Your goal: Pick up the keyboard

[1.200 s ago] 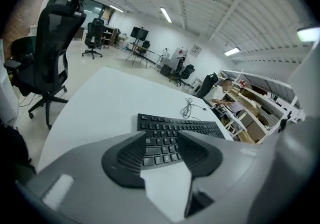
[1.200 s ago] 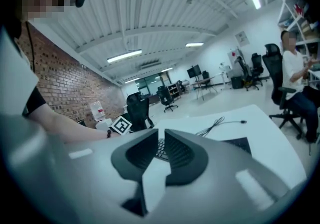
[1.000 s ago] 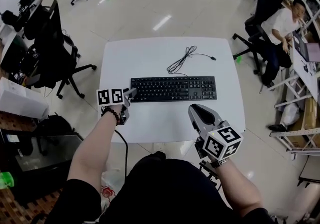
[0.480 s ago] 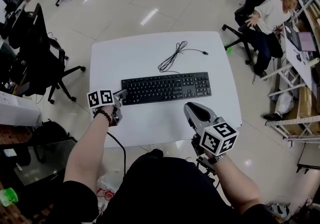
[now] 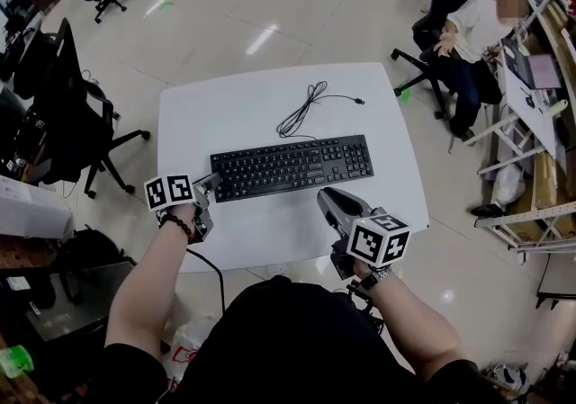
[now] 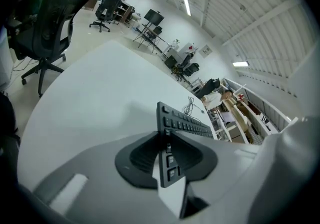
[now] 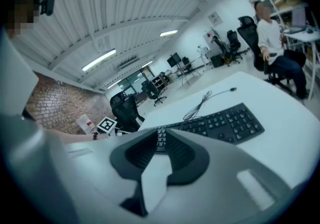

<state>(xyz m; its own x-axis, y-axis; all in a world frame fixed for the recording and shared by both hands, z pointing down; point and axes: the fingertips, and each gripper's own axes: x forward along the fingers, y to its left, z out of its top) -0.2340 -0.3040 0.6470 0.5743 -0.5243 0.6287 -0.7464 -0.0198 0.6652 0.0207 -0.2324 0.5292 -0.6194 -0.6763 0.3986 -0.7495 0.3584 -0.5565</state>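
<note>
A black keyboard (image 5: 292,166) lies flat across the middle of the white table (image 5: 270,92), its coiled cable (image 5: 301,110) behind it. My left gripper (image 5: 214,183) is at the keyboard's left end. In the left gripper view the jaws (image 6: 166,135) are closing, and the keyboard's (image 6: 187,123) end sits between the pads, which touch both its faces. My right gripper (image 5: 322,197) hovers just in front of the keyboard's front edge, right of centre. Its jaws (image 7: 161,140) stand a little apart with only the table between them, and the keyboard (image 7: 225,123) lies beyond.
Black office chairs (image 5: 81,96) stand left of the table. A seated person (image 5: 472,29) and a chair (image 5: 423,33) are at the right rear, with shelving (image 5: 540,123) along the right. The table's front edge is close to my body.
The left gripper's jaws have closed onto the keyboard's left end. The right gripper has sunk and come nearer the keyboard's front edge. The head view has shifted a little.
</note>
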